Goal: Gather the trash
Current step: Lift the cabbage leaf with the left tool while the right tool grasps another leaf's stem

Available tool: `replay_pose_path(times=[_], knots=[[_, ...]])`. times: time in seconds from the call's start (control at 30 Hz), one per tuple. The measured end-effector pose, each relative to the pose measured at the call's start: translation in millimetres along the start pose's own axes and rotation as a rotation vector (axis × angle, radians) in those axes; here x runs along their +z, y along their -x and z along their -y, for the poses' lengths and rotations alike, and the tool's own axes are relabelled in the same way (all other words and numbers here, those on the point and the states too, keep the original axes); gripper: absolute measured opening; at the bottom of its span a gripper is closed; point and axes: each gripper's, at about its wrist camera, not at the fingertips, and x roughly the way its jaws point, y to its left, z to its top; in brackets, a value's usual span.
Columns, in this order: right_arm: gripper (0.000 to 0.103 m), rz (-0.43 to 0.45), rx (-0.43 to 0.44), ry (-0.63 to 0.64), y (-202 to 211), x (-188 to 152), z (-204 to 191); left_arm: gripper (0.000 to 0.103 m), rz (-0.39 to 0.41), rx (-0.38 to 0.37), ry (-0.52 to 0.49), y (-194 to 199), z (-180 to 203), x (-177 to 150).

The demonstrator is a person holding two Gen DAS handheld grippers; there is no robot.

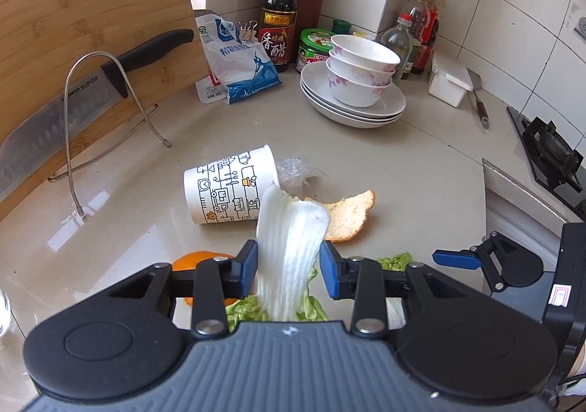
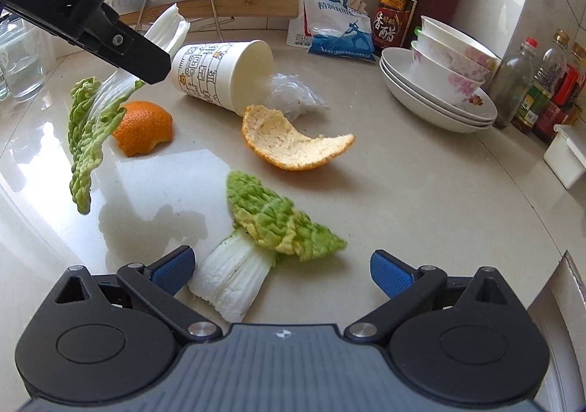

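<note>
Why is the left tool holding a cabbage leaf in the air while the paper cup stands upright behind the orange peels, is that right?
Not quite: the paper cup lies on its side, mouth toward the orange peels, as the right wrist view shows. The left gripper does hold a cabbage leaf in the air.

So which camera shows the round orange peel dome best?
The right wrist view: the orange peel dome sits whole and unblocked on the pale countertop. In the left wrist view, only slivers peek out behind the left gripper.
</note>
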Motion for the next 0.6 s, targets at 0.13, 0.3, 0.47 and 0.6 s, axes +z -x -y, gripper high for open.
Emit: replay_pose_path(times=[0.13,0.3,0.47,0.6], knots=[[0.078,-0.003,0.093,-0.052,8.5,-7.1,8.1,0.035,-0.007,-0.002,-0.009,-2.0,2.3,0.2],[0.056,0.013,0.118,-0.024,11.6,-4.3,-7.6,0.035,-0.022,0.003,-0.029,-3.7,4.9,0.1],[0.038,0.009,0.111,-0.019,11.0,-0.1,-11.0,0.035,-0.038,0.002,-0.050,-5.3,5.1,-1.1],[0.030,0.005,0.118,-0.005,14.8,-1.5,-7.2,0.035,-0.063,-0.006,-0.083,-6.5,8.3,-3.1]])
